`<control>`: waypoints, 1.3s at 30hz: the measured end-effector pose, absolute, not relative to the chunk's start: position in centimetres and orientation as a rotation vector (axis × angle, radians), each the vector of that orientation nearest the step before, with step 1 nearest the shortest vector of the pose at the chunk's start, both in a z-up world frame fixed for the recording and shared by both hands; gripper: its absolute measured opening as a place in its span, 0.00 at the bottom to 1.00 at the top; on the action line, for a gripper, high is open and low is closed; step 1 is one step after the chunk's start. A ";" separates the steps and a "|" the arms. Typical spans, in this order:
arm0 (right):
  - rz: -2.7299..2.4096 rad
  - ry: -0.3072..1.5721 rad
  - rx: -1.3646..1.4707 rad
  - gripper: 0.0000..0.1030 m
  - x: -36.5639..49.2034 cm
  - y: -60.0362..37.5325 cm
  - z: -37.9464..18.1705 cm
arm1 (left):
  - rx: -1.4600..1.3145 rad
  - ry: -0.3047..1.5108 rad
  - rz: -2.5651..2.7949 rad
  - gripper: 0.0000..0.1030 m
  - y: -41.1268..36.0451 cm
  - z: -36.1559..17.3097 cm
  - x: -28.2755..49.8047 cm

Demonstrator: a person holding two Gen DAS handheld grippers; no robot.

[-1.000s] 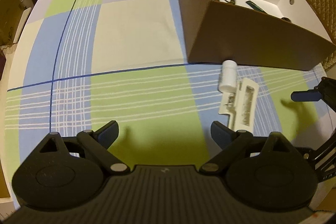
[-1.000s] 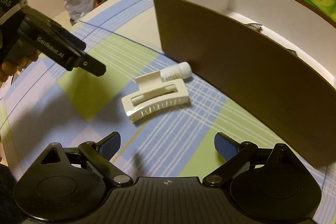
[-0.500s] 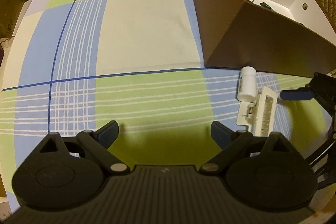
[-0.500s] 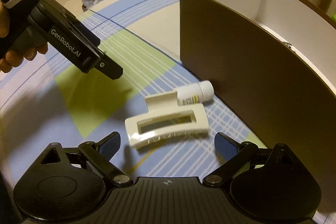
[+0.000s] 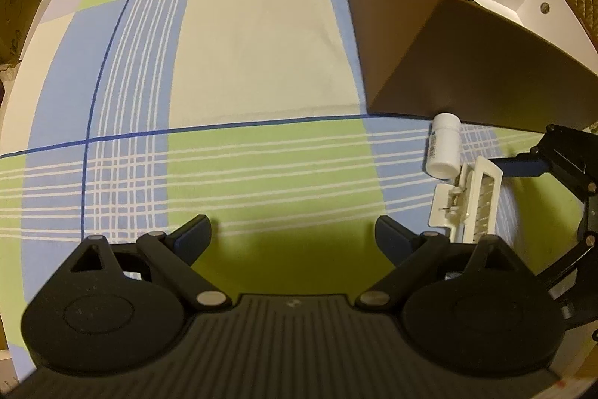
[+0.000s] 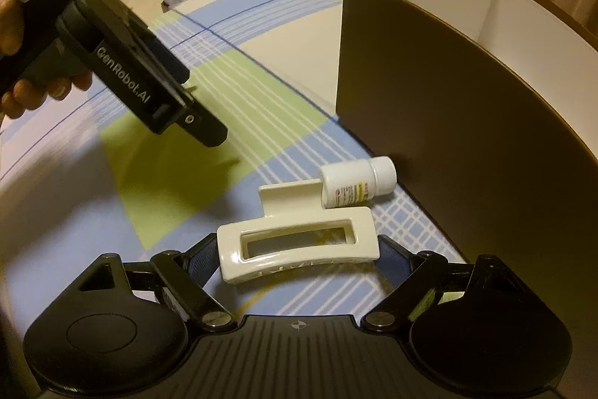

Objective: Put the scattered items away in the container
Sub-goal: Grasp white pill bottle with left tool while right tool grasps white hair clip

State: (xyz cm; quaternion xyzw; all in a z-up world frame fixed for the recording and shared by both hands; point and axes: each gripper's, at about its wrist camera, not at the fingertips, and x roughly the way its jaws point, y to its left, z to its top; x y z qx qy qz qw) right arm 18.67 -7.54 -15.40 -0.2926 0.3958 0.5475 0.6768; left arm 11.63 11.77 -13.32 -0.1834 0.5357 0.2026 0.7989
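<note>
While the right gripper (image 6: 299,249) is closing around the hair clip (image 6: 297,249), apparently not gripping yet, the left gripper (image 5: 293,230) is idling wide open, leaving clip and bottle (image 6: 357,186) outside the box (image 6: 467,122).

The cloth (image 5: 261,62) over the desk was a soft, matt woven cotton, checked in green, blue and cream. My right tool (image 6: 297,255) was matt black plastic with a ribbed top plate and small shiny metal pivot pins, its pads (image 6: 203,258) a dull blue rubbery stuff; my left tool (image 5: 293,238) was built the same. The hair clip (image 6: 299,249) looked like cream plastic, very glossy, catching the lamp along its rim. The little bottle (image 6: 355,186) was smooth white plastic with a paper label. The box (image 6: 467,156) seemed to be card, matt brown outside and plain matt white within.
</note>
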 end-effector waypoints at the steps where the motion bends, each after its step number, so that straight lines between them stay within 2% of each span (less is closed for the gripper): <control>1: 1.226 0.895 -0.655 0.82 18.7 -7.8 -15.3 | -0.391 1.148 0.427 0.89 11.6 -13.3 11.7; 16: 0.964 0.978 -0.526 0.82 20.7 -15.7 -13.9 | -0.296 1.078 0.201 0.85 6.9 -12.3 15.6; 19: 0.915 0.992 -0.496 0.82 21.0 -17.4 -13.6 | -0.266 1.046 0.157 0.76 5.9 -12.3 17.0; 21: 0.890 0.999 -0.484 0.82 21.2 -18.3 -13.5 | -0.240 1.024 0.137 0.74 5.2 -12.4 18.0; 23: 0.870 1.000 -0.477 0.82 21.3 -18.9 -13.4 | -0.201 1.007 0.134 0.62 4.6 -12.8 19.0; 26: 0.848 0.999 -0.465 0.82 21.4 -19.6 -13.3 | -0.183 0.996 0.129 0.54 4.0 -13.4 20.2; 28: 0.837 0.997 -0.458 0.82 21.5 -19.8 -13.3 | -0.177 0.991 0.130 0.54 3.7 -13.7 20.7; 33: 0.815 0.995 -0.441 0.82 21.6 -20.6 -13.1 | -0.154 1.004 0.153 0.35 3.6 -14.5 20.9; 35: 0.813 0.995 -0.440 0.82 21.5 -20.7 -13.1 | -0.161 1.019 0.161 0.22 3.9 -14.9 20.8; 39: 0.815 0.995 -0.438 0.82 21.5 -20.7 -13.1 | -0.183 1.024 0.178 0.22 4.3 -14.9 19.8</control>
